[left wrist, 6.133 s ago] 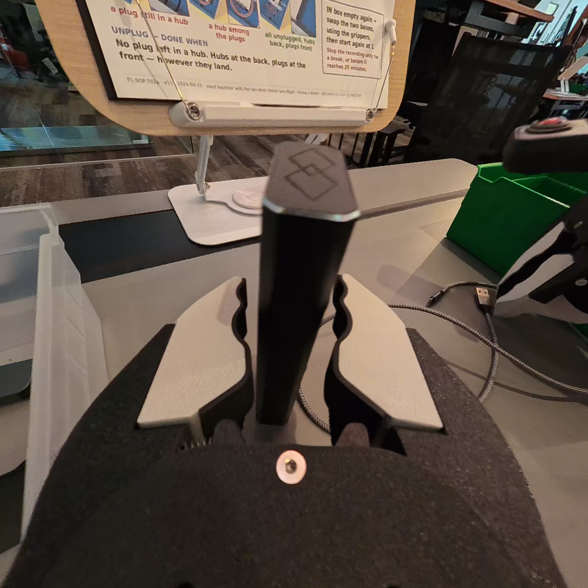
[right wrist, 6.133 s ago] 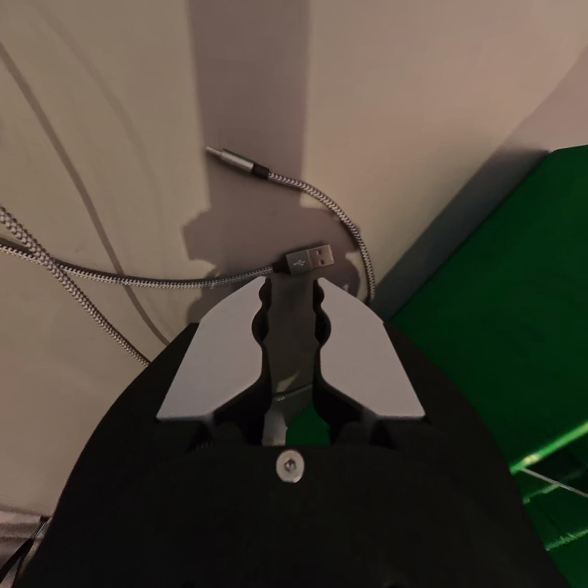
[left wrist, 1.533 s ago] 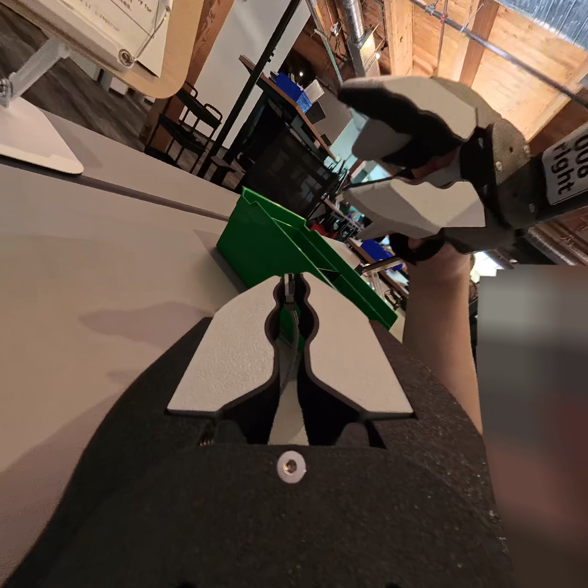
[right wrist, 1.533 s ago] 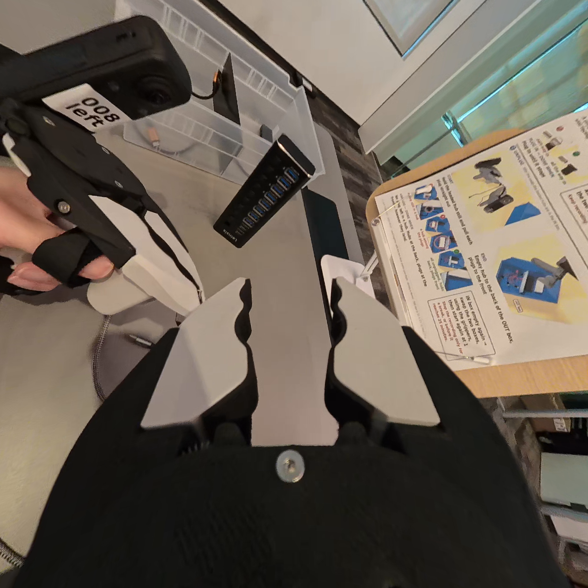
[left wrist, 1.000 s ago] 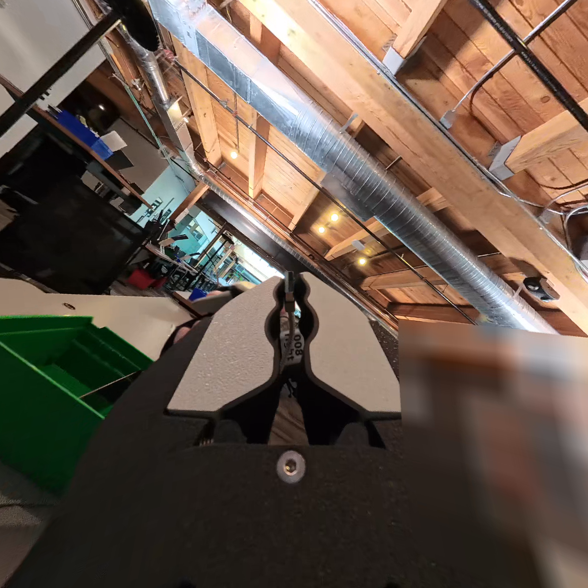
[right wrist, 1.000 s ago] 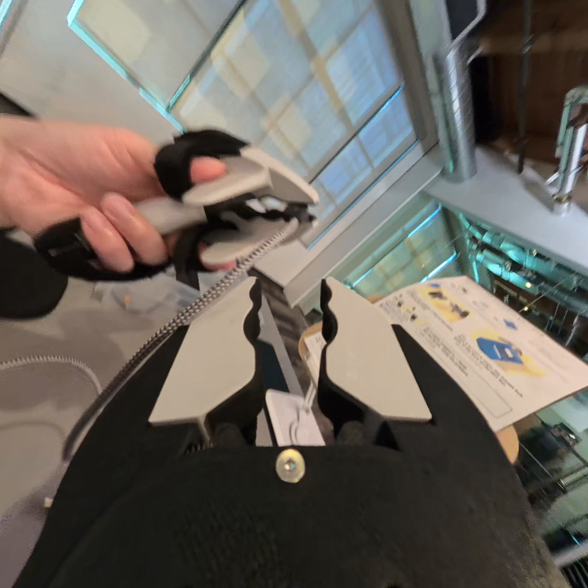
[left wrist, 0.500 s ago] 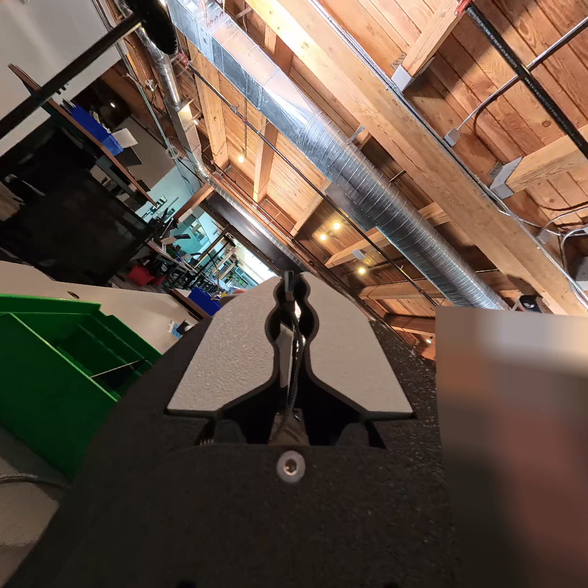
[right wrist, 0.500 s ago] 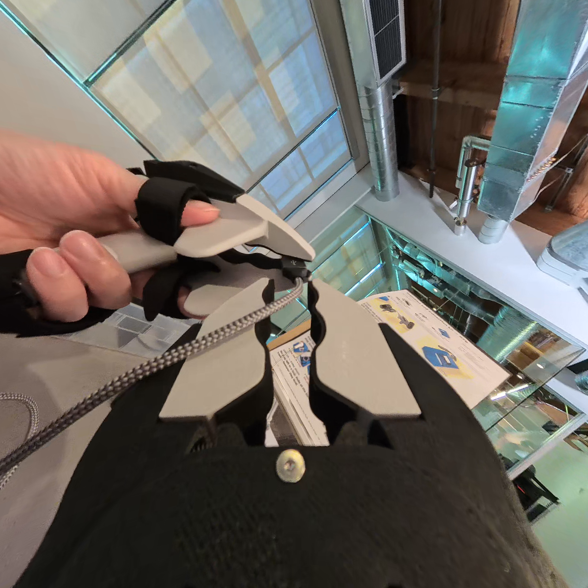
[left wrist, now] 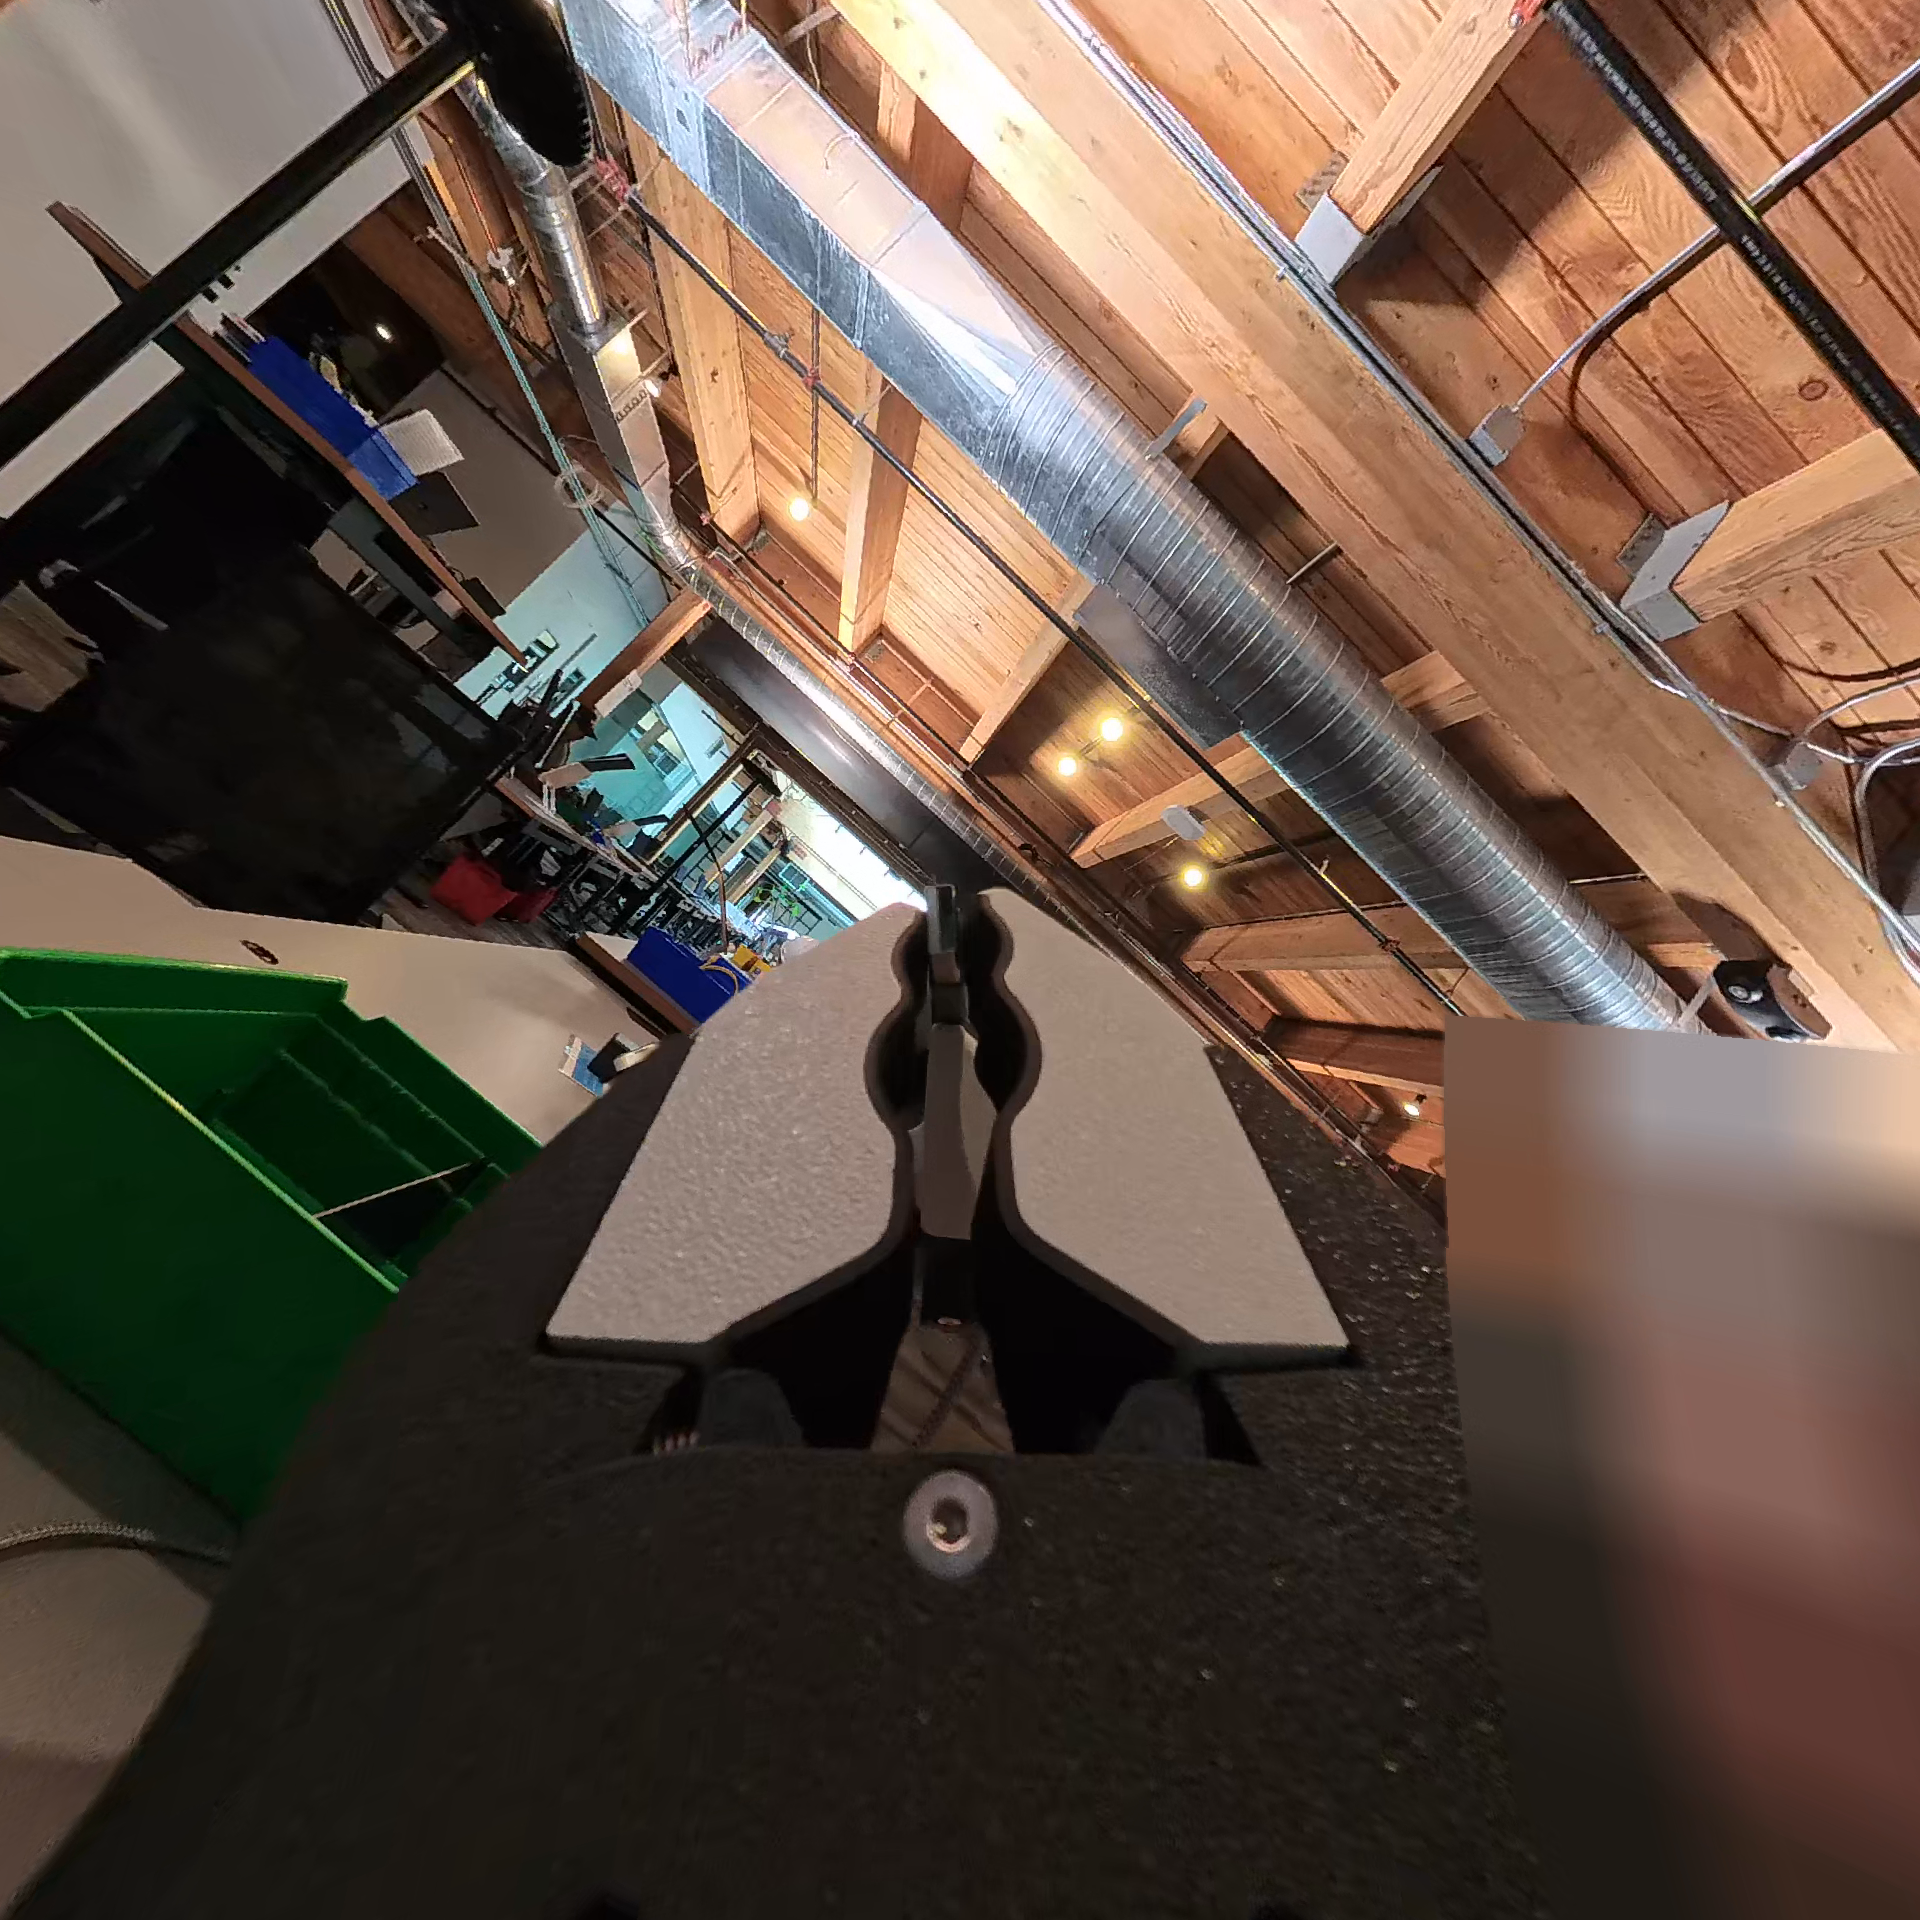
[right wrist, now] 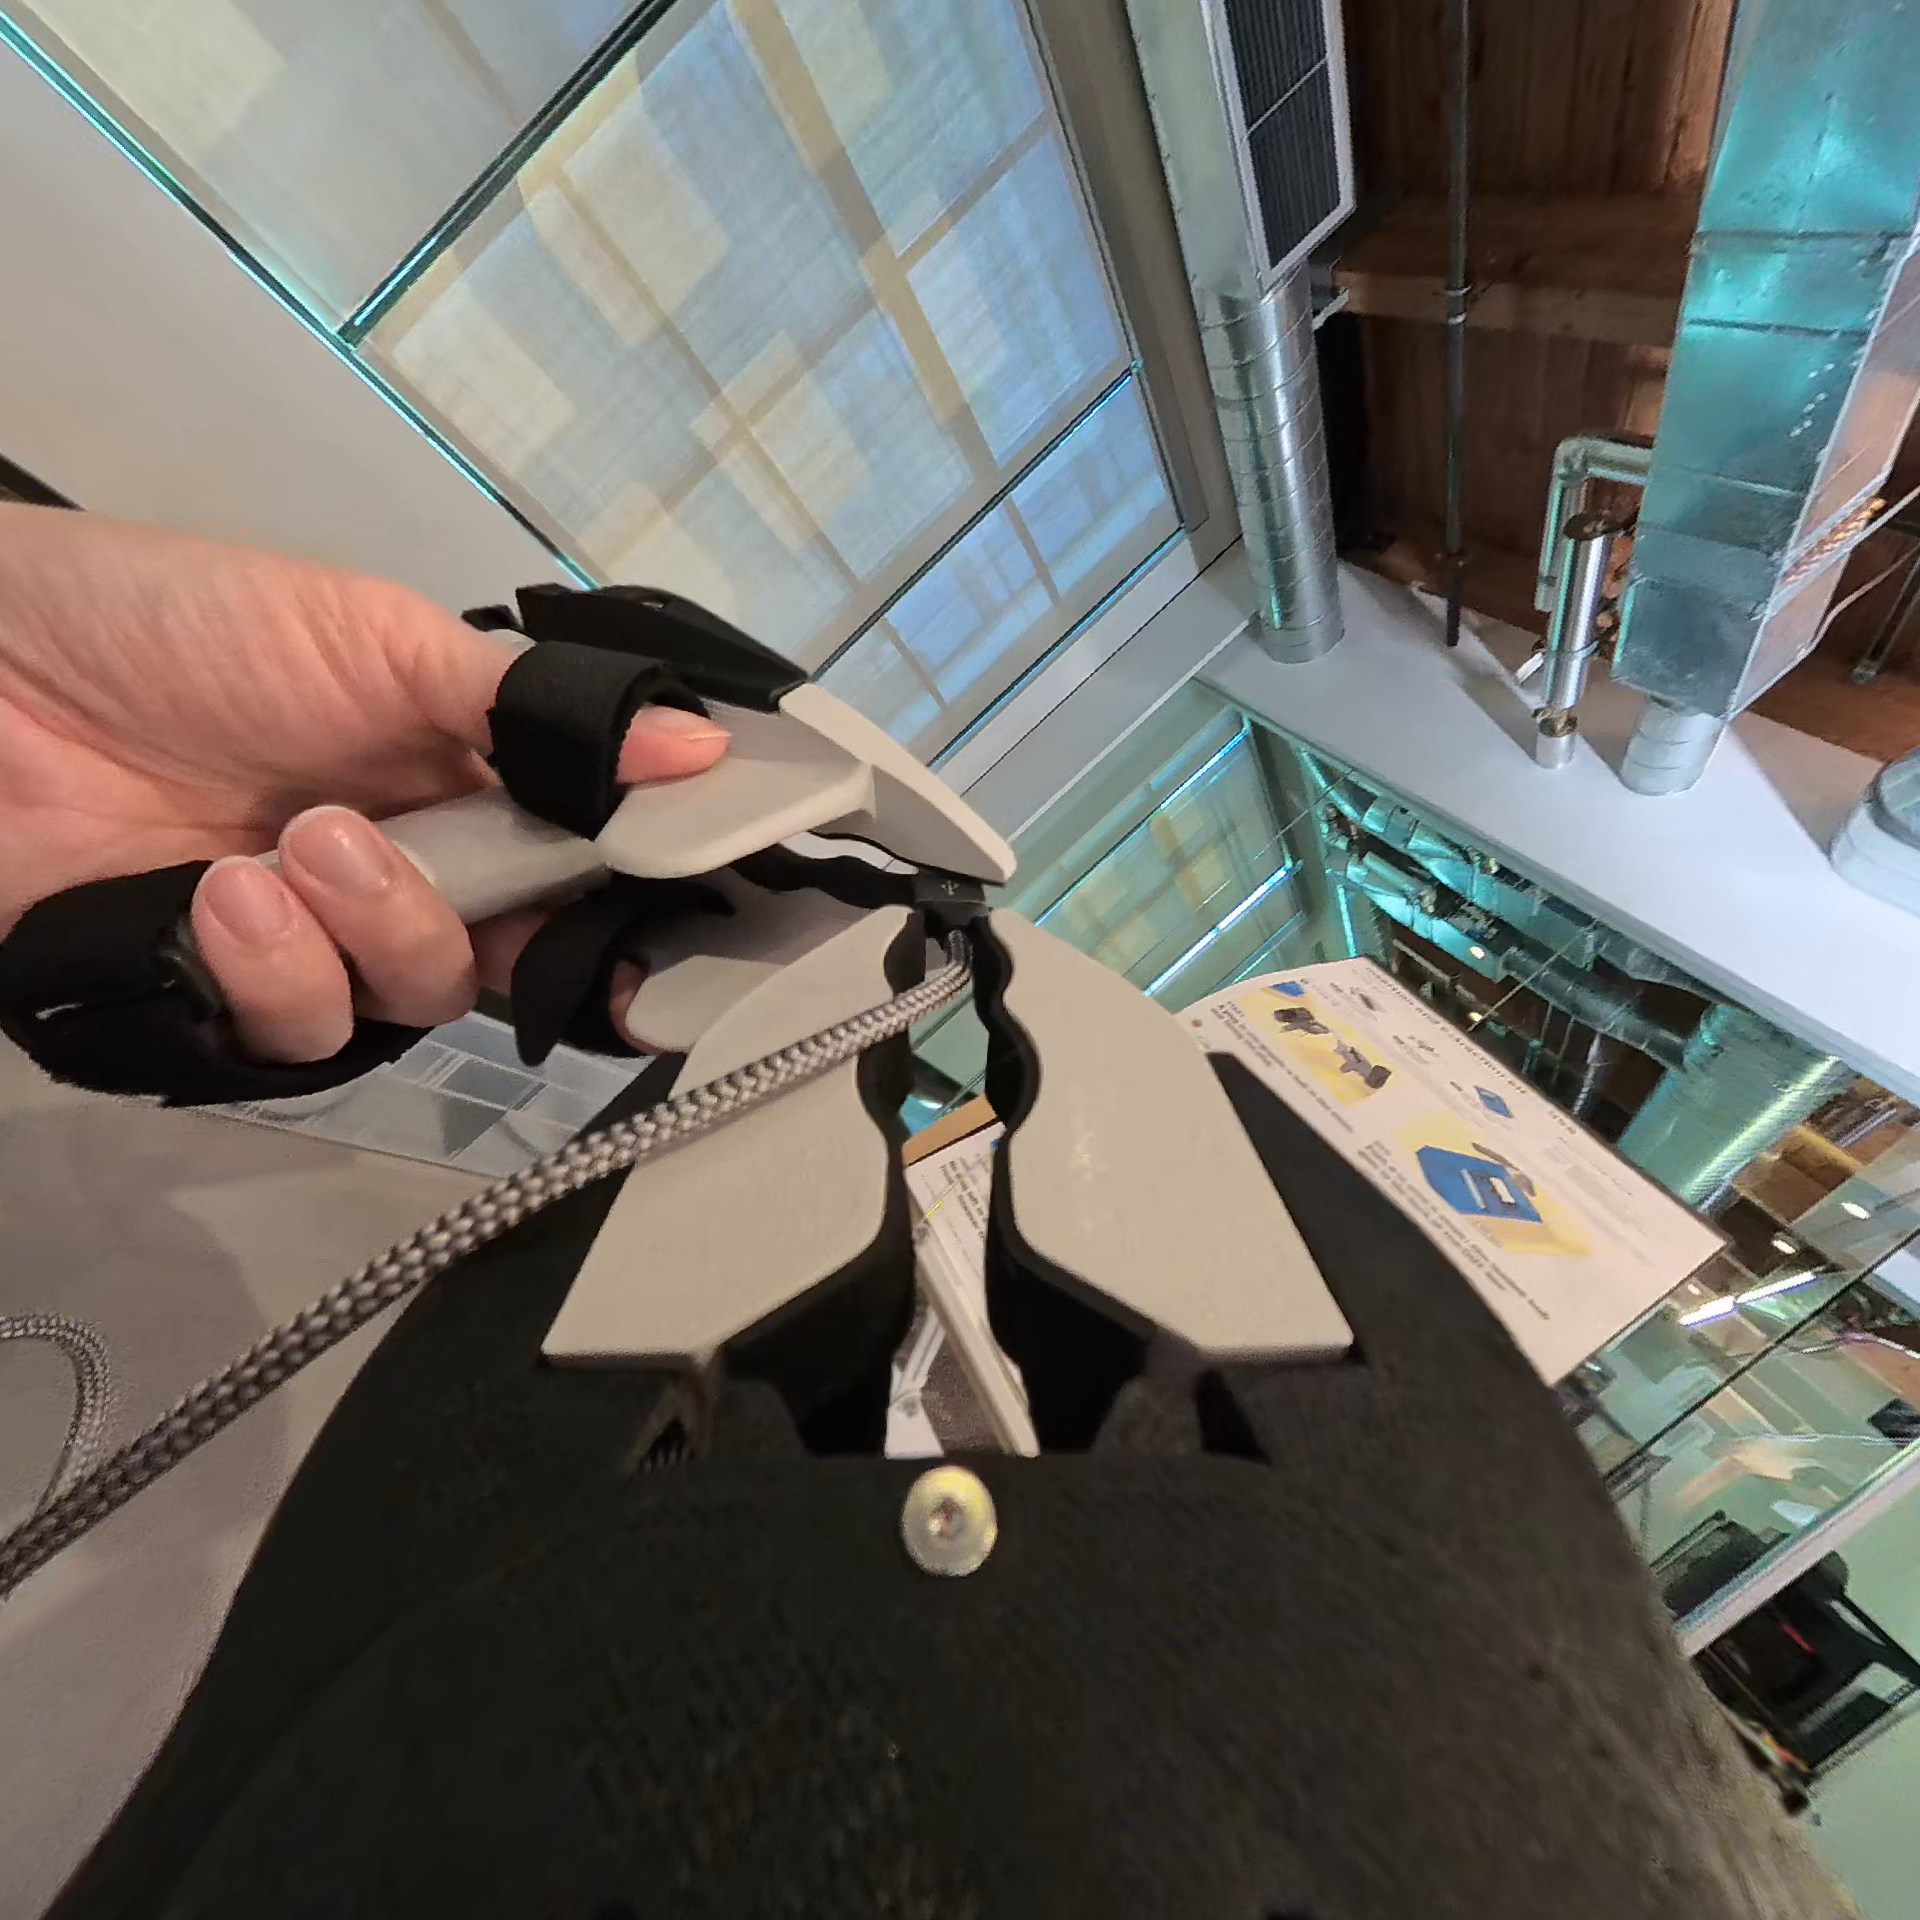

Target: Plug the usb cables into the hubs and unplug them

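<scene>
Printed text, too small to read, on the illustrated instruction sheet (right wrist: 1444, 1122) beyond the fingers.

Each tool consists of a black, coarse-grained foam-textured body with a rounded front edge, carrying one silver hex-socket screw on its centre line just behind the finger roots. The left tongs (left wrist: 951, 920) have two flat, pale grey, speckled fingers (left wrist: 769, 1153) with black scalloped inner edges. The right tongs (right wrist: 951, 930) are built identically, with pale grey fingers (right wrist: 1143, 1164) and the same wavy black lining. In the right wrist view, the person's hand (right wrist: 239, 790) on the left tool wears black fabric straps looped over the fingers and around the palm; the handle levers are pale grey.
</scene>
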Demonstrator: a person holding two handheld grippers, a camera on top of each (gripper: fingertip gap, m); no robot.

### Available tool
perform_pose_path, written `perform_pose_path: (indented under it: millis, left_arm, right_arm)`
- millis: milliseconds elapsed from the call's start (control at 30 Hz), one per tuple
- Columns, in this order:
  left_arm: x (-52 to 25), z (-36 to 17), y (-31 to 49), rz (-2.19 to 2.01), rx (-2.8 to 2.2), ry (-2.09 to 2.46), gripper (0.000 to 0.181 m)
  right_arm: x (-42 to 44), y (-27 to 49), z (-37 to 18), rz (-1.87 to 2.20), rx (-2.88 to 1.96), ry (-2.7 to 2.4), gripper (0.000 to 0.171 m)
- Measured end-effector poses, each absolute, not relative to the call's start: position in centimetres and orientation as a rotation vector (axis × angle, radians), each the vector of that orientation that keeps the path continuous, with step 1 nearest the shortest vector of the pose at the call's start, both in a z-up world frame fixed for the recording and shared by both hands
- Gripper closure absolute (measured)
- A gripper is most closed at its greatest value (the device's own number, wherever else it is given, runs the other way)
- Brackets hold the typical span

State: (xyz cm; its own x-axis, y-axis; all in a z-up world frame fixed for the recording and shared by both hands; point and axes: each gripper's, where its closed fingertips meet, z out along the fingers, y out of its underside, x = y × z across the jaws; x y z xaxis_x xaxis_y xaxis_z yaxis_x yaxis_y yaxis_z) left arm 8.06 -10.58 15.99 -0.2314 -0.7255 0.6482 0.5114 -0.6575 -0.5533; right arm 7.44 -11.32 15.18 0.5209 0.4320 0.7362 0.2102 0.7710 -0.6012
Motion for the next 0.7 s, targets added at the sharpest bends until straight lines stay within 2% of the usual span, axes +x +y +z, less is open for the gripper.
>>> perform_pose_path:
  millis: [100, 167, 200, 367, 433, 533, 700]
  left_arm:
    - [7.9, 16.4, -10.7, -1.937, -1.189, 0.336, 0.173]
    - [7.0, 17.3, -10.7, -1.792, -1.160, 0.411, 0.158]
    - [6.2, 17.8, -10.5, -1.668, -1.148, 0.461, 0.157]
    - [-3.3, 17.5, -5.0, -0.546, -1.137, 0.322, 0.136]
    - [-6.5, 17.0, -4.4, -0.279, -1.053, 0.241, 0.133]
    - [-7.2, 14.8, -3.4, -0.212, -0.991, 0.249, 0.128]
    - [-5.2, 7.3, 1.0, -0.230, -1.259, 0.316, 0.103]
  right_arm:
    - [7.6, -11.5, 15.5, 0.163, -0.723, -1.032, 0.162]
    - [8.2, -11.8, 16.4, 0.177, -0.719, -0.994, 0.163]
    - [8.5, -11.9, 16.9, 0.183, -0.724, -0.979, 0.164]
    - [11.2, -12.2, 19.3, 0.194, -0.735, -0.878, 0.163]
    - [12.0, -12.1, 19.7, 0.195, -0.734, -0.859, 0.163]
    - [12.7, -11.3, 19.7, 0.178, -0.758, -0.844, 0.163]
    - [12.9, -10.8, 19.5, 0.170, -0.780, -0.845, 0.163]
